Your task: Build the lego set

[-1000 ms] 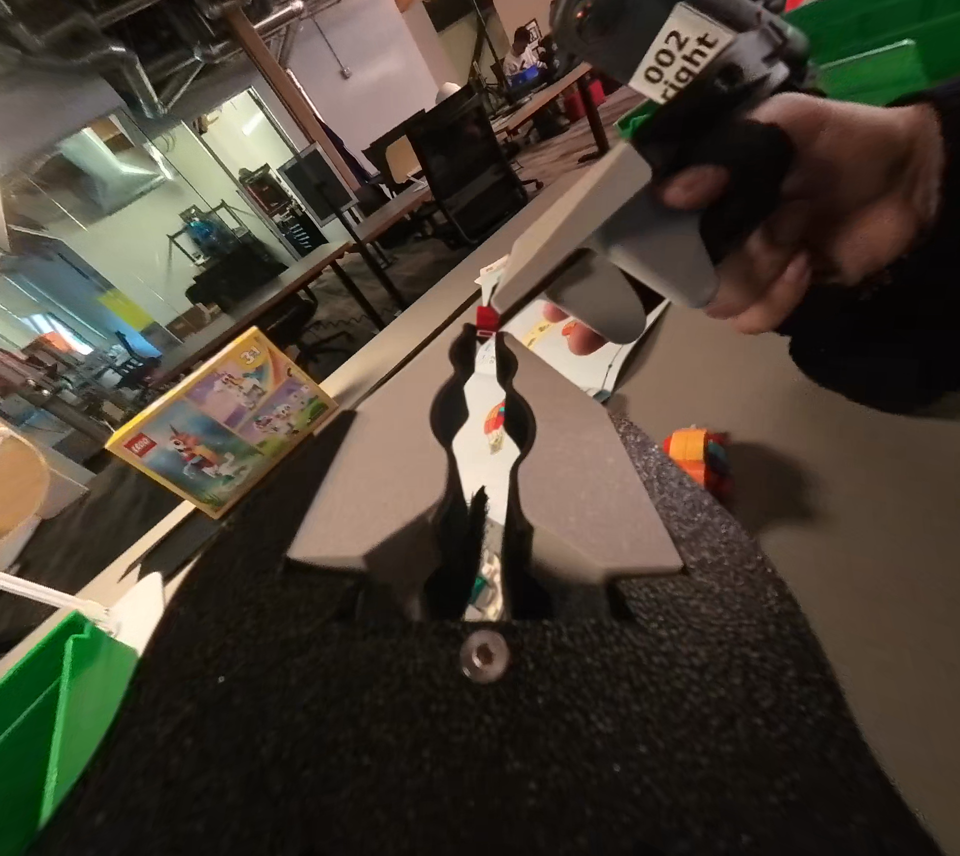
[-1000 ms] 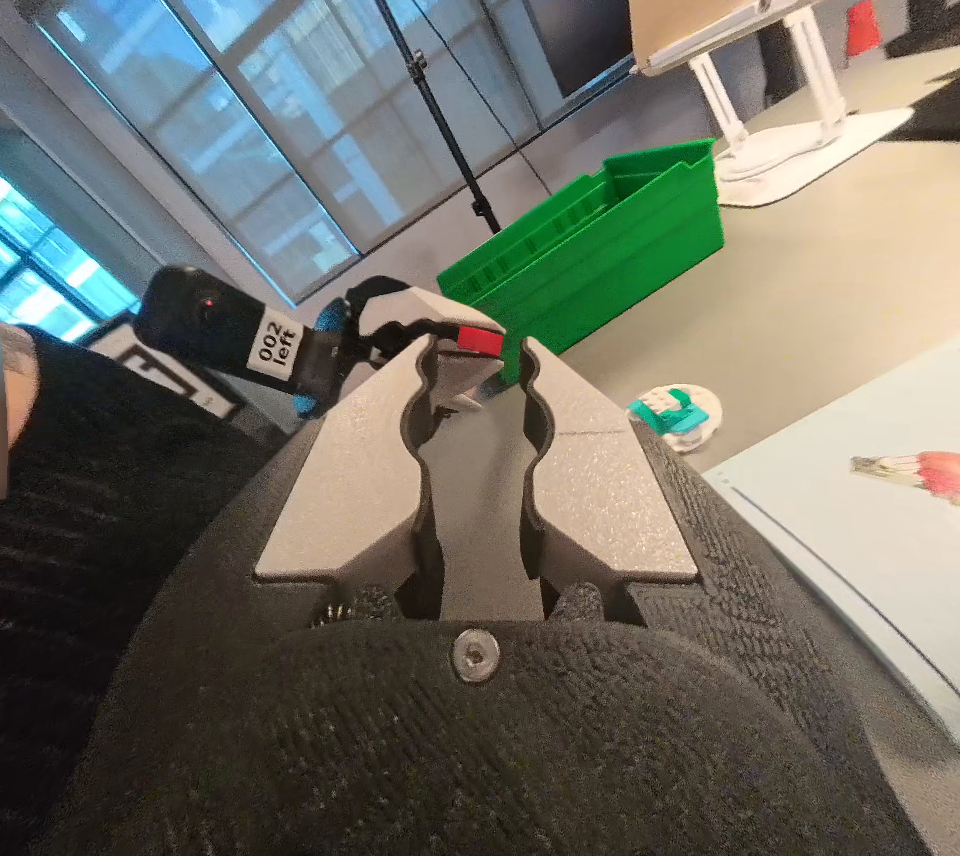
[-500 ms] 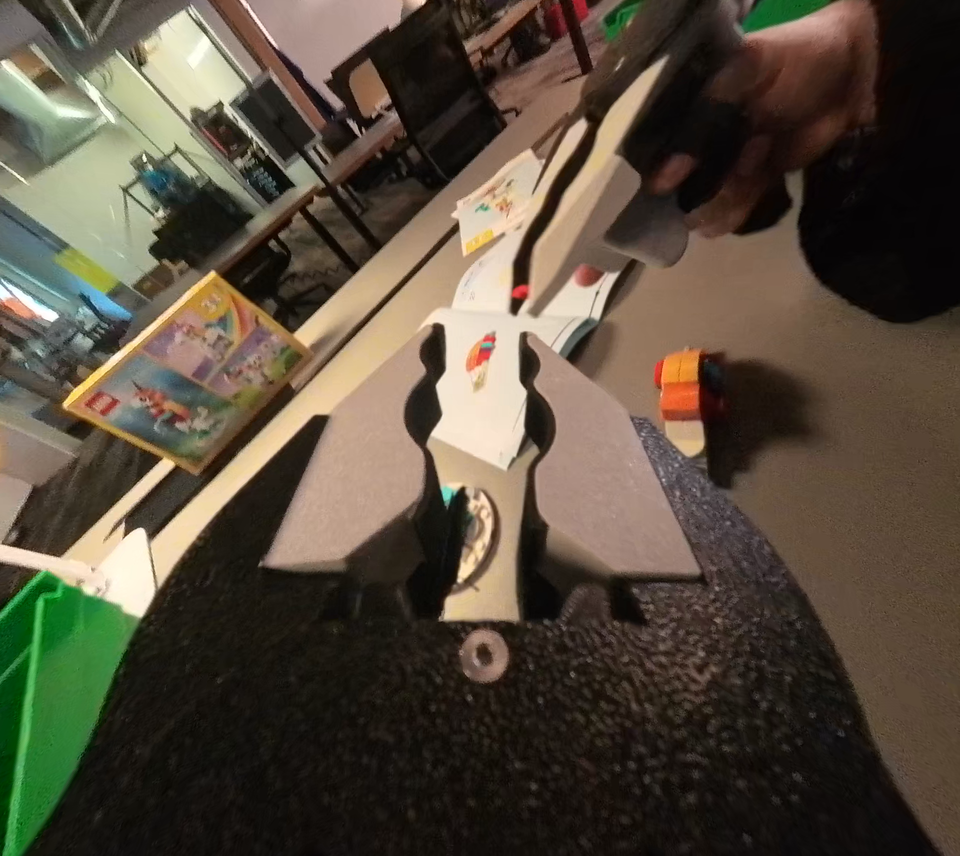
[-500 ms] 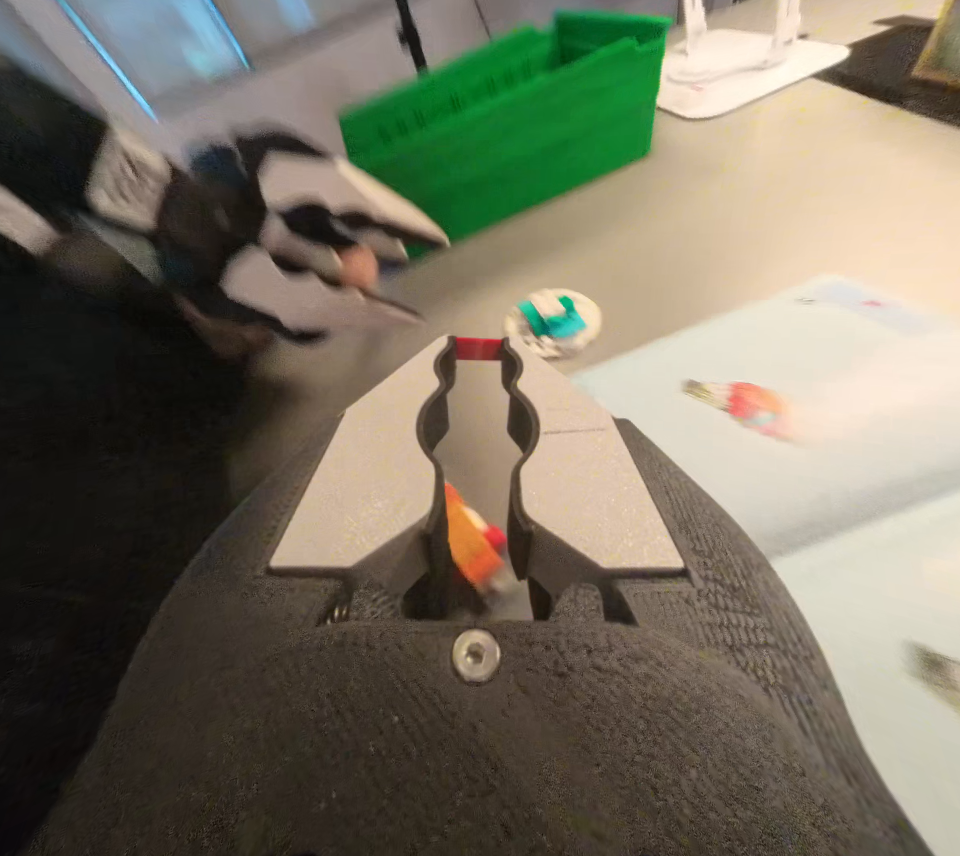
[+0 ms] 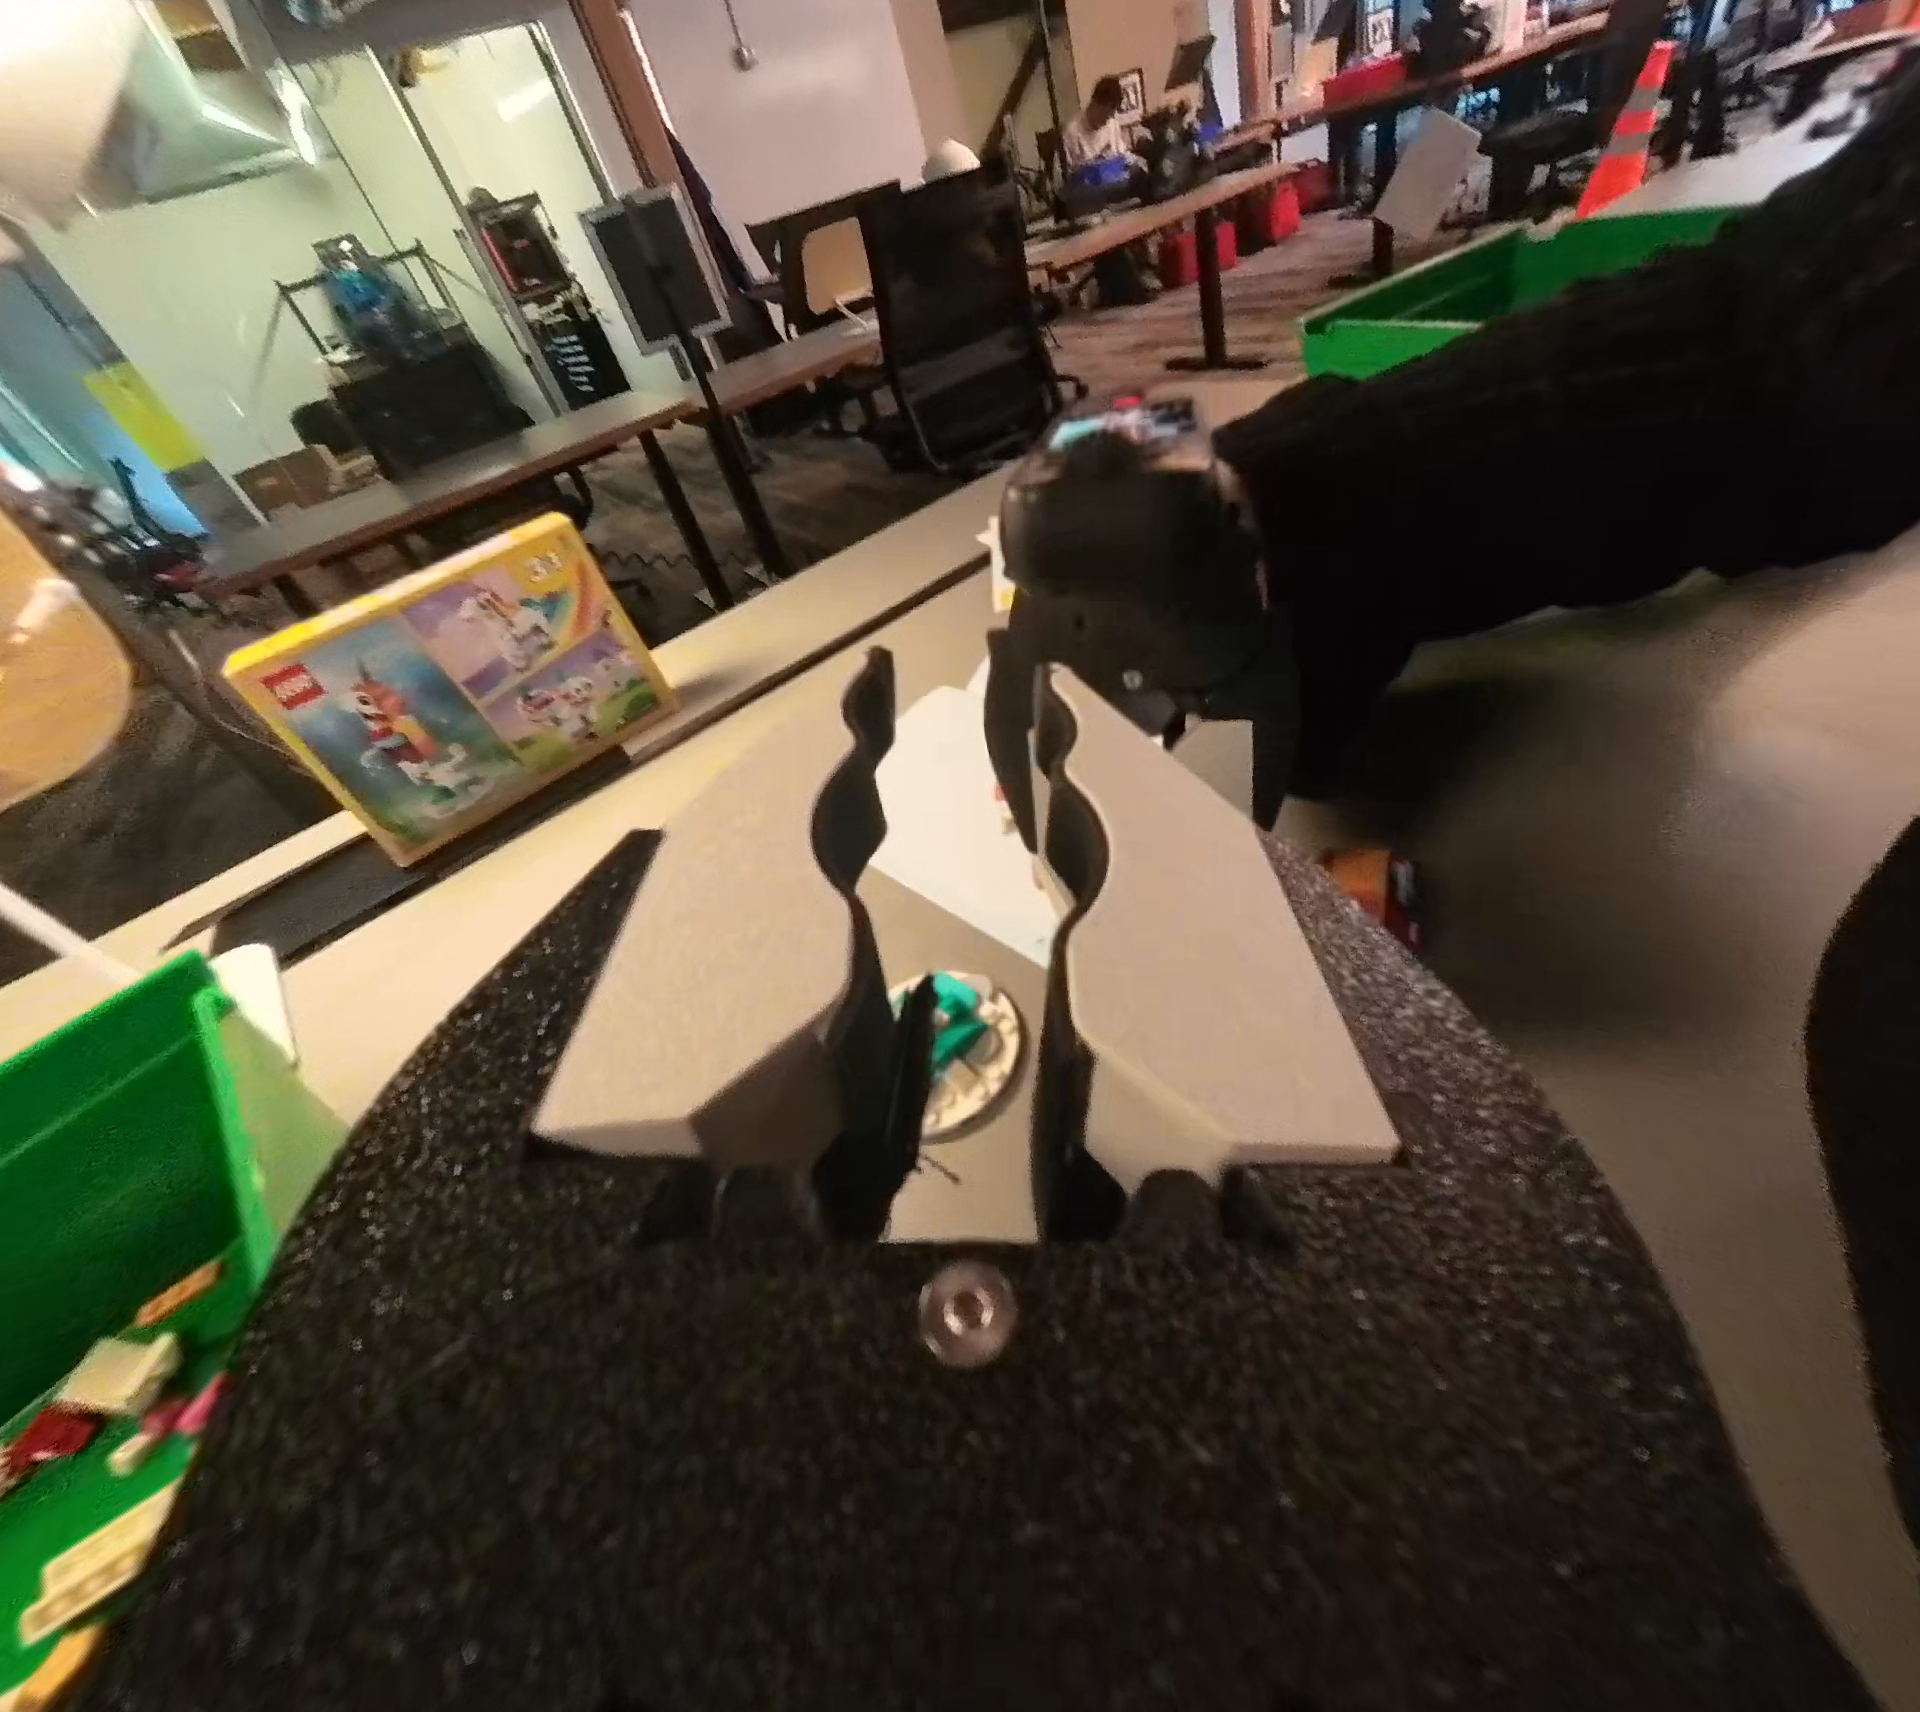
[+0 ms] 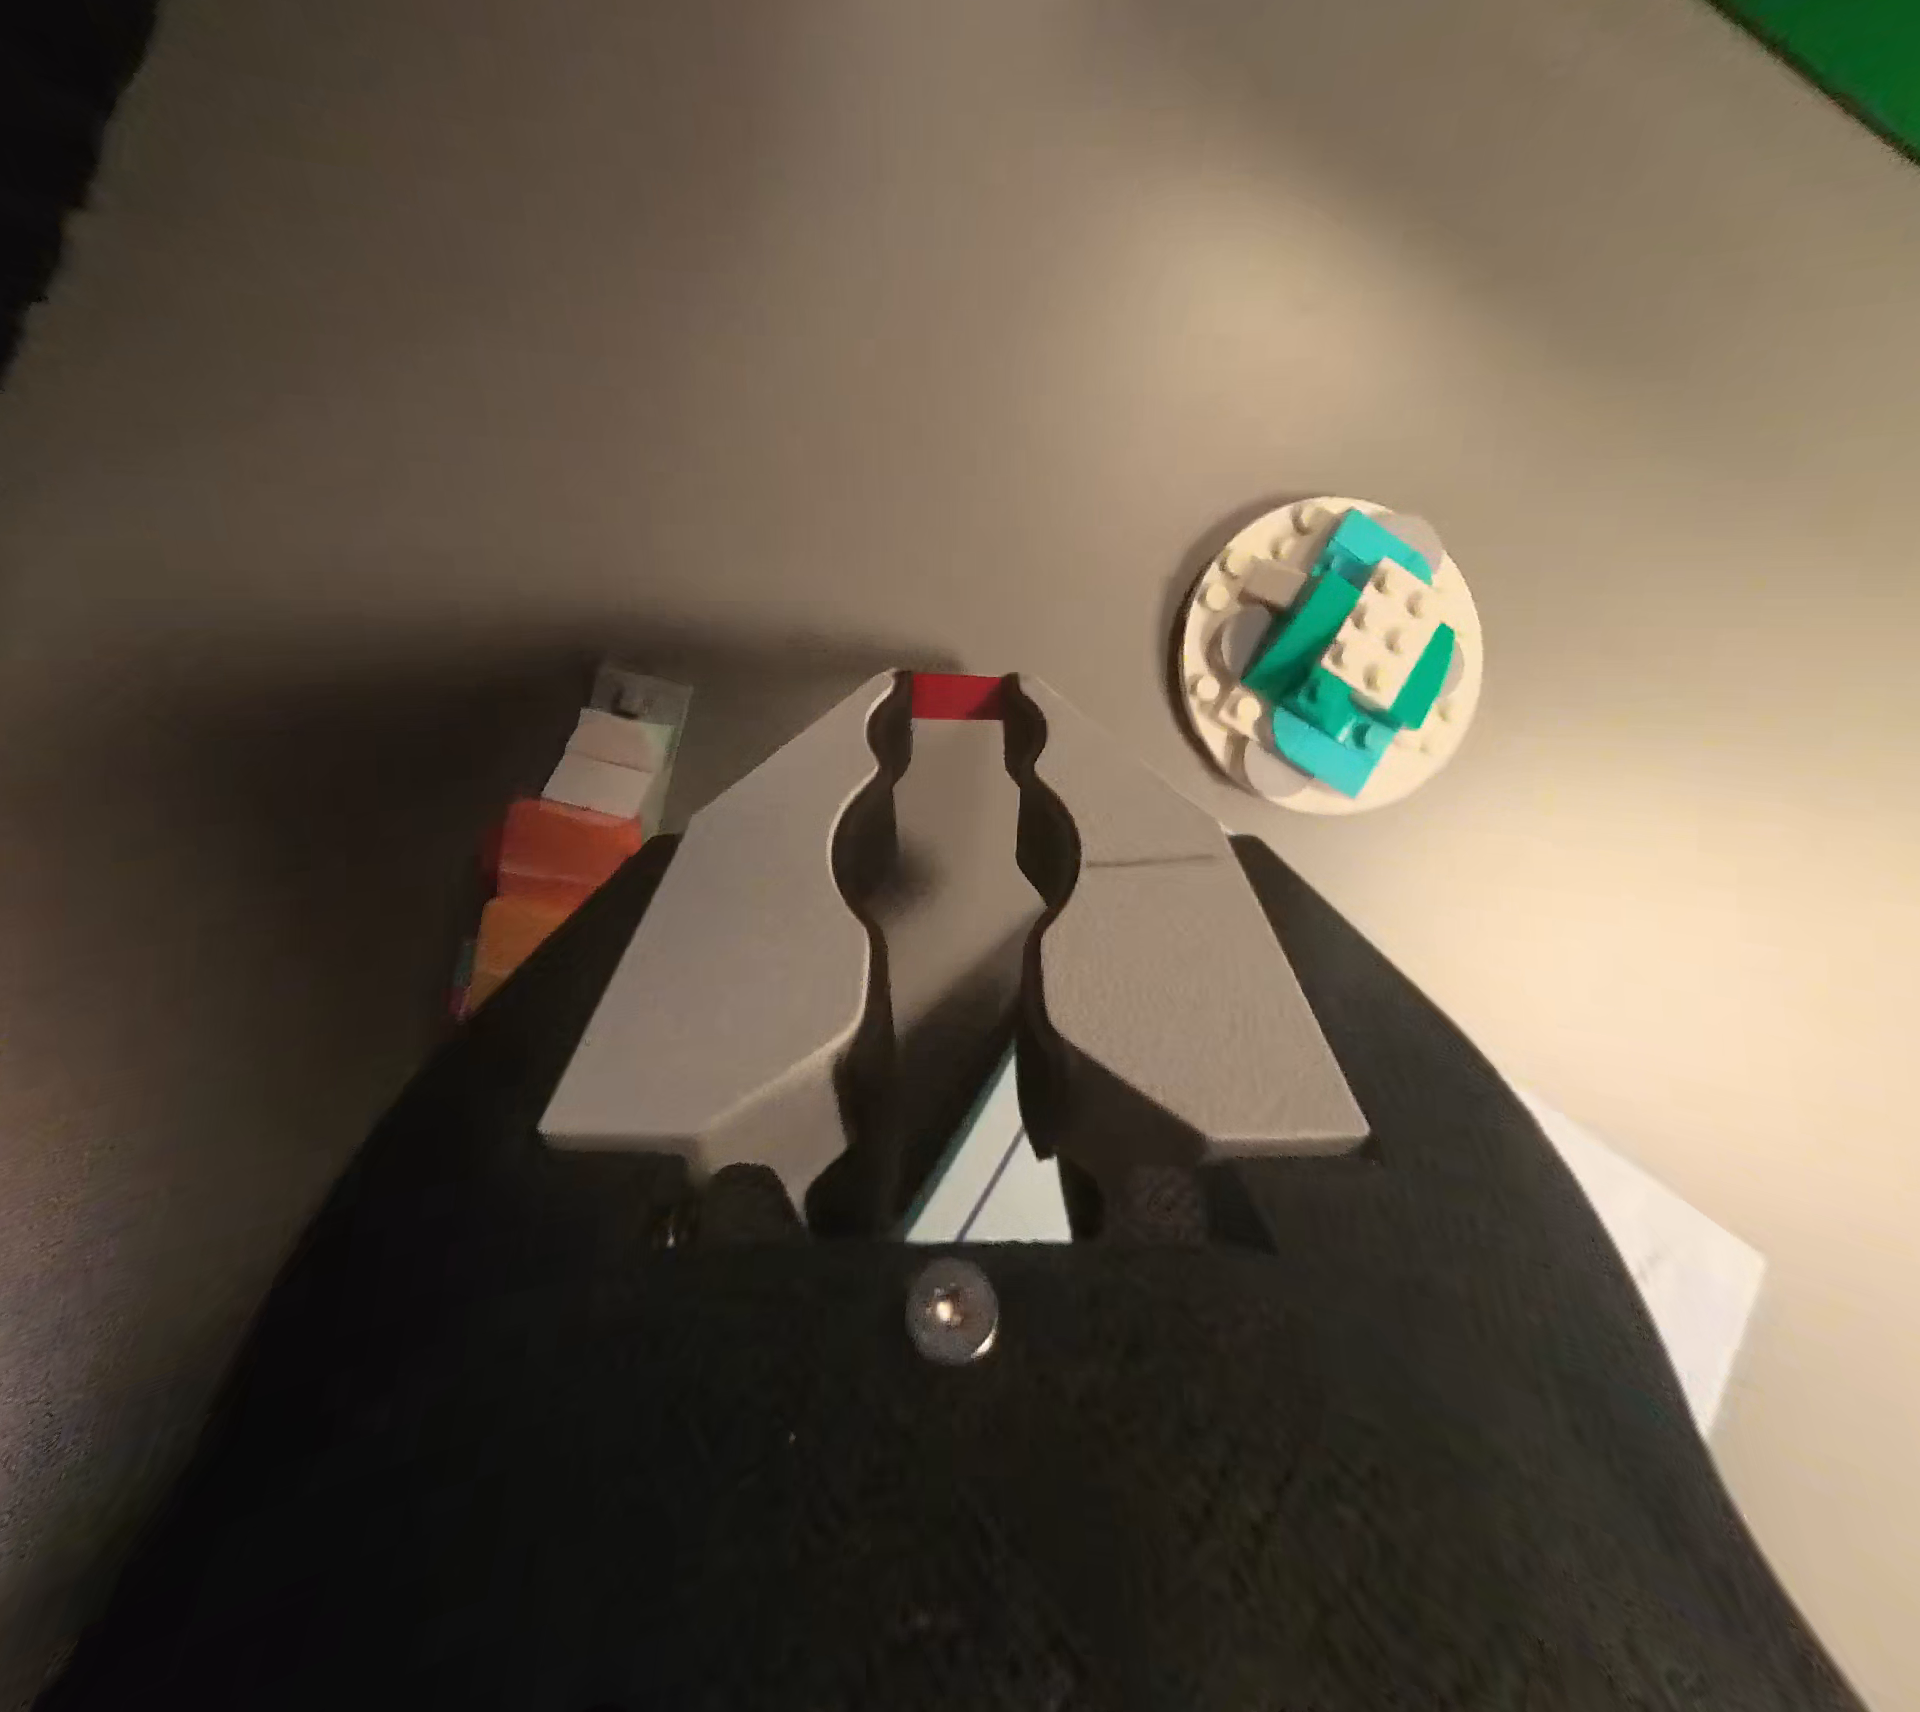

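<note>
My right gripper [image 6: 956, 688] points down at the grey table [image 6: 831, 260] and is shut on a small red brick [image 6: 956, 694] at its fingertips. A round white plate with a teal and white build [image 6: 1330, 654] lies just right of the tips. A stacked orange and white build [image 6: 571, 821] lies just left of them. My left gripper [image 5: 961, 696] is open and empty, held low over the table. The round plate build [image 5: 961, 1039] shows between its fingers. The right gripper's black body [image 5: 1122, 561], held by a hand in a black sleeve, is just beyond the left fingertips.
A lego box [image 5: 447, 675] stands at the table's far edge. A green bin [image 5: 104, 1195] with loose pieces is at the near left, another green bin [image 5: 1455, 301] at the far right. A white instruction booklet [image 5: 956, 800] lies ahead. The orange build [image 5: 1371, 883] is at the right. My hands' fingertips stand some 15 cm from each other.
The red brick has passed from my left gripper's tips to my right gripper. The left gripper has opened and drawn back. The right gripper has swung down over the table between the two builds.
</note>
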{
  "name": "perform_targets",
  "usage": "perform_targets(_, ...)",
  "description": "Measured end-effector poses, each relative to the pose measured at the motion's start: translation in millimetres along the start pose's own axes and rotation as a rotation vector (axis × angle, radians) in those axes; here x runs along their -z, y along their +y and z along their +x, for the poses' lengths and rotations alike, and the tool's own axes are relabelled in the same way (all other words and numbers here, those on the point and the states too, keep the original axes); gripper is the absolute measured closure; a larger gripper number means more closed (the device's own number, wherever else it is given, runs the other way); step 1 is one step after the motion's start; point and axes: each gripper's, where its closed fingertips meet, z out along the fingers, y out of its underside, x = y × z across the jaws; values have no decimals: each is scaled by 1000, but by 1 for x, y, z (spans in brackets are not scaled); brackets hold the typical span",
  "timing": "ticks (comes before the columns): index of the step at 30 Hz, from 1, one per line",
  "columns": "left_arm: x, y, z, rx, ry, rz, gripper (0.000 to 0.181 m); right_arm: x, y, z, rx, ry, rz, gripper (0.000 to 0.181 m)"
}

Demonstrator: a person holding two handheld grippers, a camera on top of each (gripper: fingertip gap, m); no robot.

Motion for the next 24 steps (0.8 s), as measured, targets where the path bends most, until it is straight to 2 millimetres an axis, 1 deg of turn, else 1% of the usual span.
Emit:
perform_targets(2,7,-6,-7,3,-17,32,158,-3,0,1,26,-34,-20,166)
perform_targets(4,10,-6,-11,16,-25,45,159,-5,1,2,44,-61,-32,166)
perform_targets(10,8,10,-13,47,-13,23,159,-6,2,3,84,-94,-81,165)
perform_targets(17,6,16,-12,47,7,4,160,-3,5,4,130,-93,-139,153)
perform_targets(19,7,18,-11,40,7,-3,160,2,8,4,113,-74,-145,147)
perform_targets(21,8,21,-11,41,8,-15,160,13,9,5,42,-38,-107,144)
perform_targets(23,10,23,-10,53,13,-21,161,30,8,5,-70,16,-20,139)
perform_targets(24,11,25,-8,61,23,-23,161,39,6,4,-137,47,47,134)
